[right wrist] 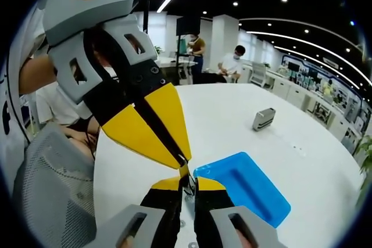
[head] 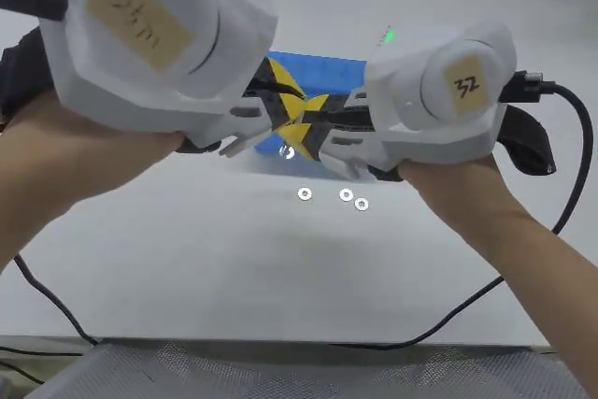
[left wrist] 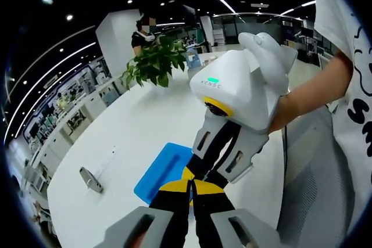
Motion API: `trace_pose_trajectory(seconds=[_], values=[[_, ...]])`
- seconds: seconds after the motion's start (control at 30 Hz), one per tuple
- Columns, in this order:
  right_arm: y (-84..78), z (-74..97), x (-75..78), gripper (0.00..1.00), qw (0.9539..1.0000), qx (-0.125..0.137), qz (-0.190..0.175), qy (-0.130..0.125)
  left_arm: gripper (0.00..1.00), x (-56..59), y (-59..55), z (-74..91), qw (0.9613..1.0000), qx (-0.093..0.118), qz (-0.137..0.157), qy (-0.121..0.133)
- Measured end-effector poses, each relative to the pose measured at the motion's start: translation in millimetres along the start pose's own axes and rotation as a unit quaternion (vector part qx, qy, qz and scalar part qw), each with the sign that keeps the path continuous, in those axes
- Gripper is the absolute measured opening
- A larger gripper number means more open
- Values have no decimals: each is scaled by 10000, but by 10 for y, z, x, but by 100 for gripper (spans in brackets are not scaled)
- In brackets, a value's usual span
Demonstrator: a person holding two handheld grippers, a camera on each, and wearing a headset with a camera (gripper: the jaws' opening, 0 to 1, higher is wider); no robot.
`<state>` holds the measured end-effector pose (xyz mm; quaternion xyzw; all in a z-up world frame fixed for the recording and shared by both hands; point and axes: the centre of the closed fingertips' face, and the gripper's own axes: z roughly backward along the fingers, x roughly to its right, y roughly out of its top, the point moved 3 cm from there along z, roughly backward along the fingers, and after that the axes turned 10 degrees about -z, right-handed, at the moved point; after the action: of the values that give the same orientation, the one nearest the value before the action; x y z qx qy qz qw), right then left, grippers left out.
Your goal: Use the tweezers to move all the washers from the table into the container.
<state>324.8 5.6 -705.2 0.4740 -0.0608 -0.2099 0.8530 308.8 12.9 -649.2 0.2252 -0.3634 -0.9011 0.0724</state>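
Washers [head: 347, 195] are lying loose on the table [head: 234, 259], just before the container [head: 318, 67]. Light, flat and slippery, they are calling for a pinch across the rim. The left gripper [left wrist: 192, 189] is sitting closed; the right gripper [right wrist: 188, 186] is seemingly clamping the tweezers [right wrist: 185, 172].

The left gripper [head: 288, 111], at the upper left of the head view, has a bulky white shell with a tan label bearing a handwritten mark. The right gripper [head: 306, 128], at centre right, has the same white shell, a tan label reading 32 and a small green light on top. Both end in black fingers [right wrist: 165, 201] with yellow tips, set in pale grey slotted mounts [left wrist: 139, 227]. A black cable [head: 563, 212] runs from the right gripper's outer end down the right side toward the lower edge. A black strap [head: 528, 142] sits behind each shell. At the right edge of the left gripper view, the person wears a white top [left wrist: 354, 85] with black lettering.
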Motion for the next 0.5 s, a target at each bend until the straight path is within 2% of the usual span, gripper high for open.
trace_pose_trajectory(seconds=[0.3,0.5], values=[[60,-30,106,3,9999,55,69,-88,0,-112,6,-36,9999,11,-85,59],[80,-86,184,3,9998,54,145,-90,0,-192,-30,-79,9999,-18,-80,107]])
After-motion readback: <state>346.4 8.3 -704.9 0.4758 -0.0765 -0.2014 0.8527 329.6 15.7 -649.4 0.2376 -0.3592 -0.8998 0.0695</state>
